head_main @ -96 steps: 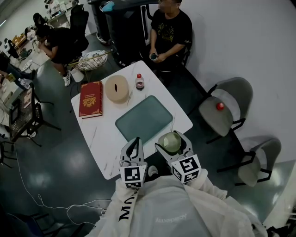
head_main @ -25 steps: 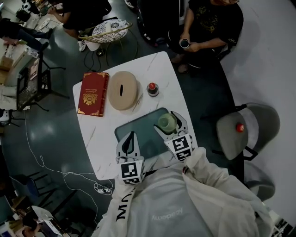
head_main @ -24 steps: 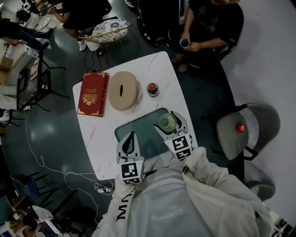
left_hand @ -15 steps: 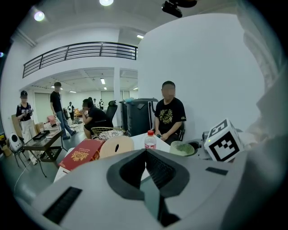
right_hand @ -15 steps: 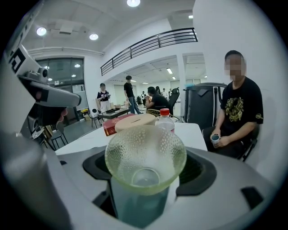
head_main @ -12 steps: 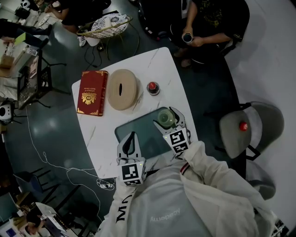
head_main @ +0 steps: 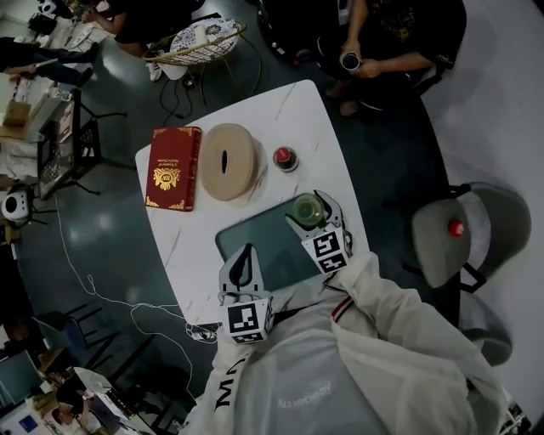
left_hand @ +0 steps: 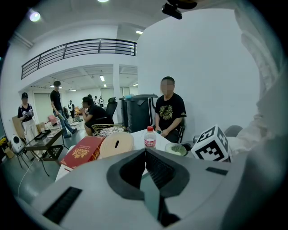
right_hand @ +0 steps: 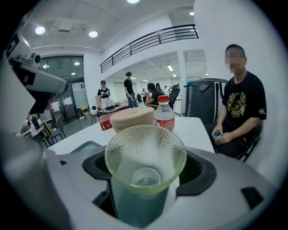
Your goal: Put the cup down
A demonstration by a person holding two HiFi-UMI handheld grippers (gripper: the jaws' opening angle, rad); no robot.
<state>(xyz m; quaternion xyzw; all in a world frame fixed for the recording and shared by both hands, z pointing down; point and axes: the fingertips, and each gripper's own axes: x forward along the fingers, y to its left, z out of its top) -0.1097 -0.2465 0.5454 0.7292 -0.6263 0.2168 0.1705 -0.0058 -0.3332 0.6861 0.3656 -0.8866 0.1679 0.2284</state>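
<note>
Your right gripper pinches the cup upright, mouth up | mat lies directly beneath it | left gripper pressed together, empty, well apart.

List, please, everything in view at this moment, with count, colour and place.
table: one, white, centre.
tray: one, grey-green, table's near half.
book: one, red, table's far left.
round box: one, tan, beside the book.
bottle: one, red cap, right of the round box.
cup: one, green glass, in the right gripper, over the tray's far corner.
chair: one clearly, grey, right of the table.
seated person: one, black shirt, beyond the table.
left gripper: one, grey, shut, empty.
right gripper: one, grey, shut on the cup.
</note>
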